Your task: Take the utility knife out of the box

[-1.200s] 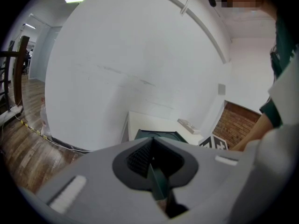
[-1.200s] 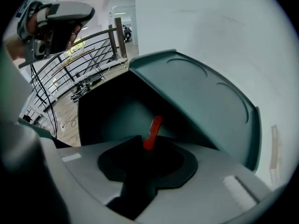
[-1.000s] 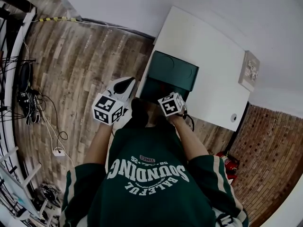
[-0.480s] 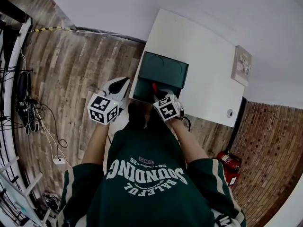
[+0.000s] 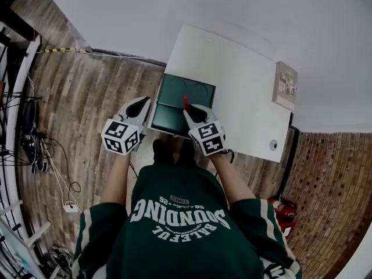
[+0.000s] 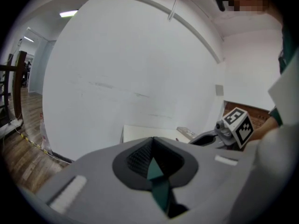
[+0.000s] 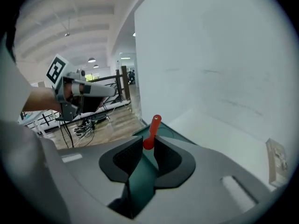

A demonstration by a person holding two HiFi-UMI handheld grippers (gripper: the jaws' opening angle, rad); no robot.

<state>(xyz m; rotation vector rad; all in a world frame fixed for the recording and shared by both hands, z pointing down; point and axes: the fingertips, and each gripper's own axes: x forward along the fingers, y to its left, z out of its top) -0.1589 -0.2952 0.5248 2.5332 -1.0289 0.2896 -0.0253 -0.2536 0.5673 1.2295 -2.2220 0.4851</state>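
Lifted since before: knife (image 7: 152,130) is clamped in right claw (image 7: 148,144), held above box (image 5: 172,116) on worktop (image 5: 244,92). Left claw (image 6: 150,143) is pinched together, empty. Removal judged nearly done.

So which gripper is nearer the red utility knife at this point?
Right. The right gripper is shut on the utility knife, holding it above the green box. The left gripper is shut and empty, off to the box's left side, apart from the knife.
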